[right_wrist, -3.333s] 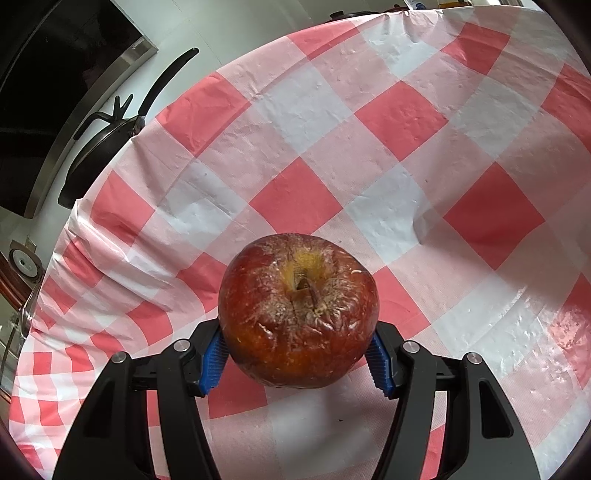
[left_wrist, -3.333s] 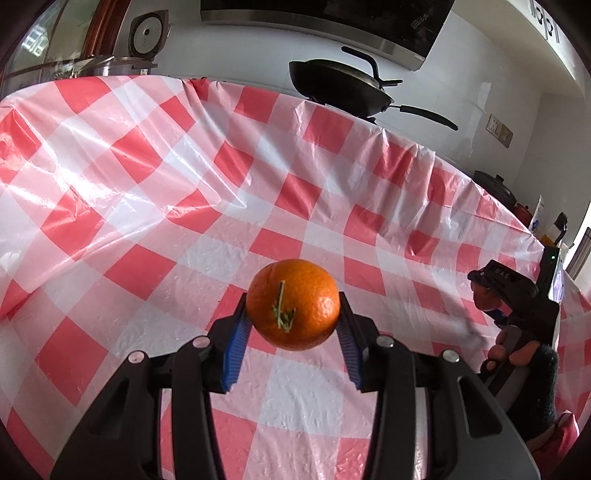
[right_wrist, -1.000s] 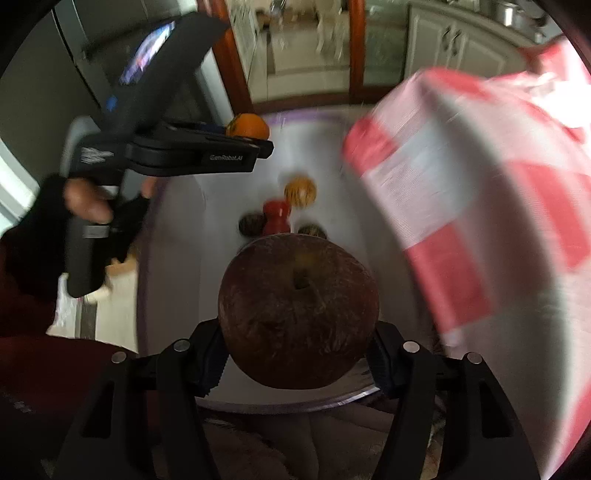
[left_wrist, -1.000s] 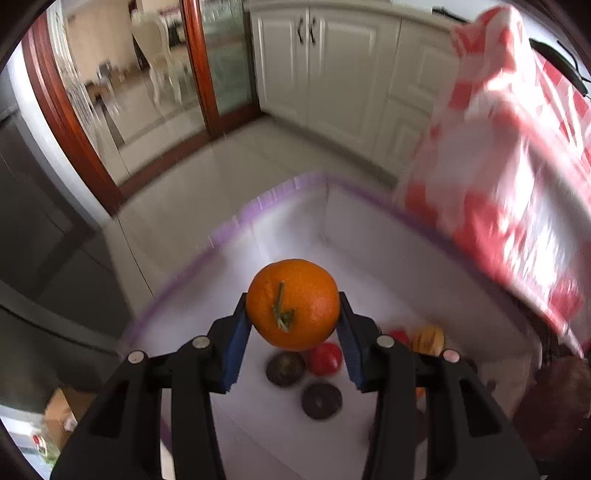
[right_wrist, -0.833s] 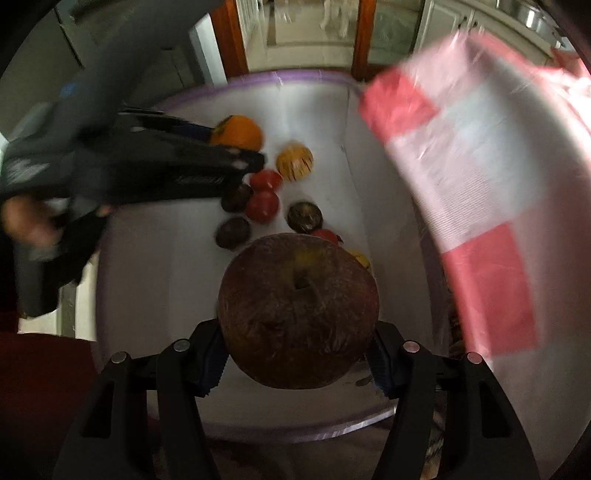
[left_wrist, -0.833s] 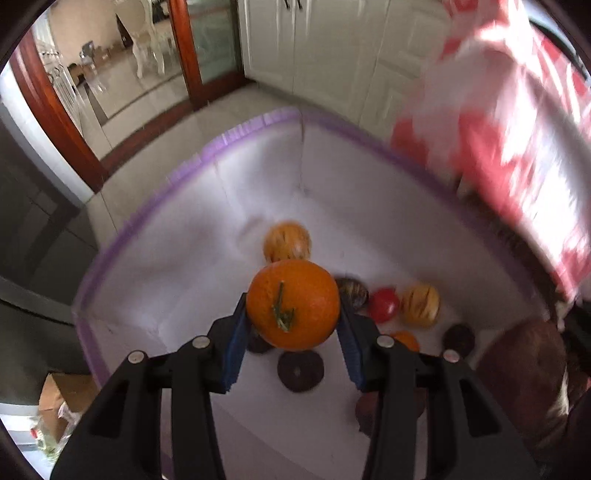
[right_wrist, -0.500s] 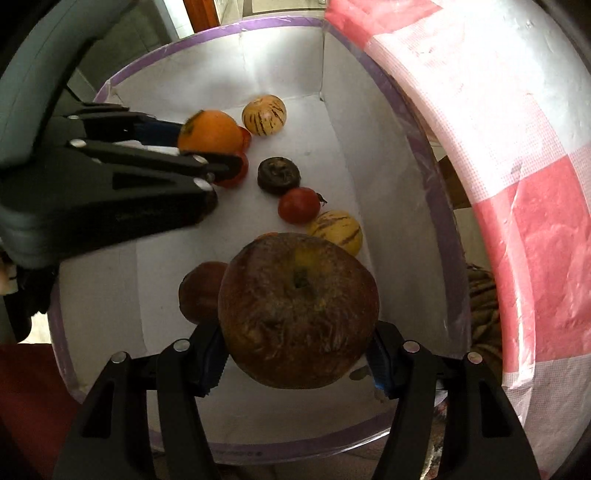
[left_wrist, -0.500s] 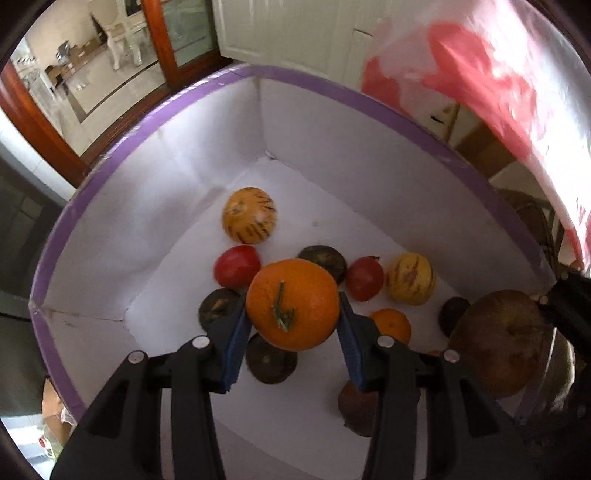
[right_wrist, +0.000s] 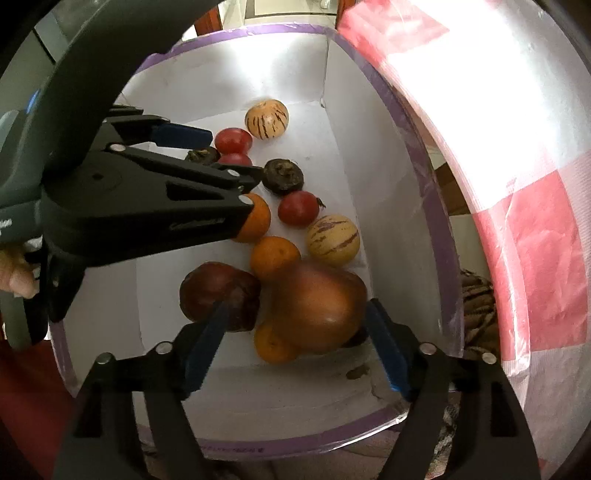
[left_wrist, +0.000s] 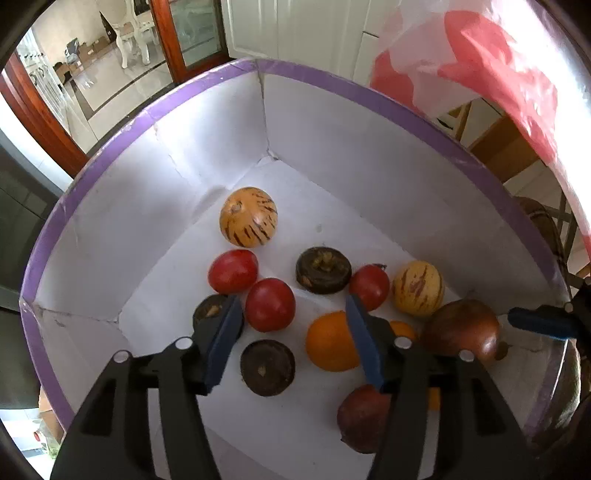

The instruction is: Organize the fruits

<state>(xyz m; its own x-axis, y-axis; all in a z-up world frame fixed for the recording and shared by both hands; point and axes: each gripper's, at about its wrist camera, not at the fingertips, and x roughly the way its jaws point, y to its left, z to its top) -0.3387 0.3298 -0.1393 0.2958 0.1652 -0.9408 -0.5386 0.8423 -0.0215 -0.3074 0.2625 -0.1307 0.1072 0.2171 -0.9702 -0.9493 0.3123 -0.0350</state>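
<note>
**Both fruits let go over a crowded box**

Both grippers point down into the purple-rimmed white box (left_wrist: 369, 92), and both sets of jaws are opening. The left gripper (left_wrist: 291, 339) has nothing between its blue pads; the orange (left_wrist: 328, 341) lies on the box floor just beyond and partly behind its right-hand finger. The right gripper (right_wrist: 295, 343) stands wider, and the big apple (right_wrist: 317, 306) sits blurred between its fingers, clear of both pads, resting among the fruit beneath it.

The likely trouble is a bump or a roll. The apple appears to come down against a small orange fruit (right_wrist: 273, 347) and a dark red apple (right_wrist: 218, 291) just off the right gripper's left finger, so it may bruise them or shove them aside. The orange is free to roll into the red tomatoes (left_wrist: 269, 304) ahead of the left jaws. The two tools are also close, and a careless lift could knock one against the other or catch the box wall.

The right wrist view shows the left gripper from the side, with part of the person's hand (right_wrist: 16, 273) on its handle, and the checked tablecloth (right_wrist: 517, 166) beside the box. The left wrist view alone shows the room beyond the far rim, the glass doors (left_wrist: 192, 33), and a blue tip of the right gripper at its right edge.
</note>
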